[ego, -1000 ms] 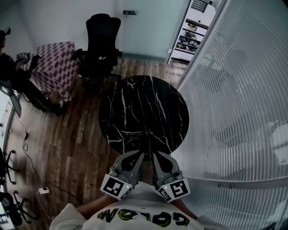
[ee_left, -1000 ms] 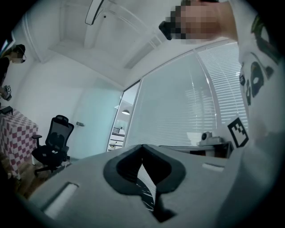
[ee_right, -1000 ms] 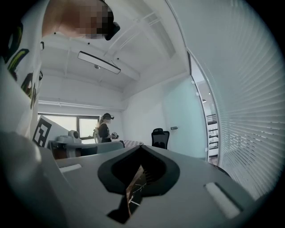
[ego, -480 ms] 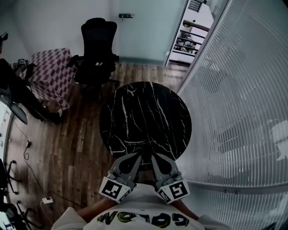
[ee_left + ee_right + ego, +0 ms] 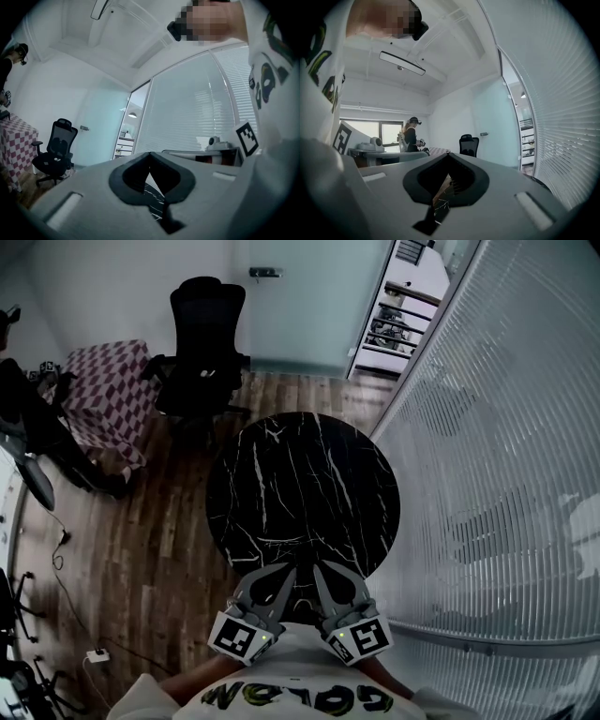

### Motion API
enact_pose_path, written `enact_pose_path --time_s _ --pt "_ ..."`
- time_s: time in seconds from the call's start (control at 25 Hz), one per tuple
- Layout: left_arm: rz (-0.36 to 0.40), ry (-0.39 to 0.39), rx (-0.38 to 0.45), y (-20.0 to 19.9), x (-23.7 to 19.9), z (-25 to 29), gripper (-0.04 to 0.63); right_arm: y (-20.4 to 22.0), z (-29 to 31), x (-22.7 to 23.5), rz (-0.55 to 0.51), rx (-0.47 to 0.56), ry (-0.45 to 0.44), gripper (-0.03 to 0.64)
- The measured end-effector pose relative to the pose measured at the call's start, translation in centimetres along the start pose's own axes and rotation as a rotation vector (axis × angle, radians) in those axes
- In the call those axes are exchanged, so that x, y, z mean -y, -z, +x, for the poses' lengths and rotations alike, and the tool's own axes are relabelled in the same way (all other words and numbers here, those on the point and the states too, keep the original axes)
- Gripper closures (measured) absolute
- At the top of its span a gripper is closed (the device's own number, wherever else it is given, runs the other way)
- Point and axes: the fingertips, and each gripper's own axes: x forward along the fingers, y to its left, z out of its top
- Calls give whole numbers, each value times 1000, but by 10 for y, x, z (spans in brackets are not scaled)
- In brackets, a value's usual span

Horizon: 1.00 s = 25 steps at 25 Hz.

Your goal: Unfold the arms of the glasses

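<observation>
No glasses show in any view. Both grippers are held side by side close to the person's chest, pointing level at the near edge of a round black marble table (image 5: 302,484). The left gripper (image 5: 286,569) is shut with nothing between its jaws; in the left gripper view (image 5: 150,154) its jaws meet at the tip. The right gripper (image 5: 319,569) also looks shut and empty, with its jaws meeting at the tip in the right gripper view (image 5: 449,154). The tabletop looks bare.
A black office chair (image 5: 202,343) stands beyond the table, with a checkered-cloth table (image 5: 103,395) to its left. A glass wall with blinds (image 5: 497,465) runs along the right. Another person (image 5: 411,136) stands far off by the window. The floor is wood planks (image 5: 141,549).
Both grippers have edged forward together, their tips now a little further over the table's near edge. The head view has shifted slightly. Both pairs of jaws stay shut.
</observation>
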Motion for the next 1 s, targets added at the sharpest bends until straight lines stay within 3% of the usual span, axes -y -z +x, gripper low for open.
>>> enact_pose_path --time_s 0.52,1.0 --pt "-24 -49 -3 -5 12 34 592 -11 -12 39 -23 -21 -17 615" --pt "-116 -104 -154 64 5 34 592 51 -12 57 20 -171 -37 615"
